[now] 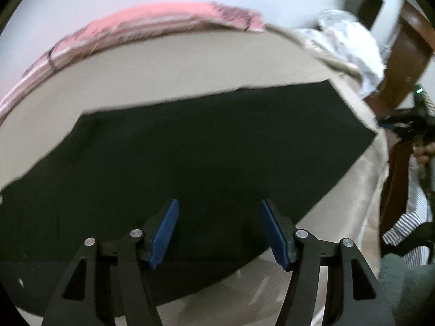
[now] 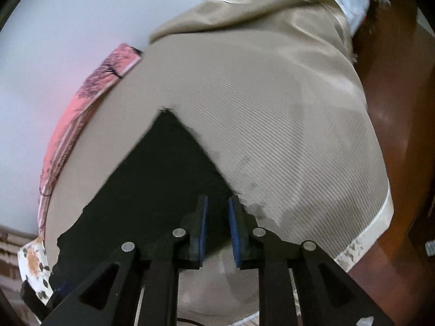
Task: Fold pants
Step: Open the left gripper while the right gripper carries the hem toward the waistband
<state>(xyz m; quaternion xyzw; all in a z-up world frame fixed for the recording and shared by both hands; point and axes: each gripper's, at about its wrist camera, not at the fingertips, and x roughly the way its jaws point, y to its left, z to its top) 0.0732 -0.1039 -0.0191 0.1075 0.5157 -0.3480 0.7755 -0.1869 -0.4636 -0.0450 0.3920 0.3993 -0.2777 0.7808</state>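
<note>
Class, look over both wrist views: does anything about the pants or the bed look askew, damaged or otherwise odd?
Mostly tidy. The dark pants lie flat on the tan bedcover. One oddity: dark smudges mark the cover beside the pants' edge, near the right gripper.

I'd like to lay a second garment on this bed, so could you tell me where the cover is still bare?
The beige bedcover is bare in a band between the dark pants and the pink patterned blanket along the far edge, and in a wide patch right of the pants' corner in the right wrist view. It is crowded at the far corner, where white crumpled cloth is piled.
</note>
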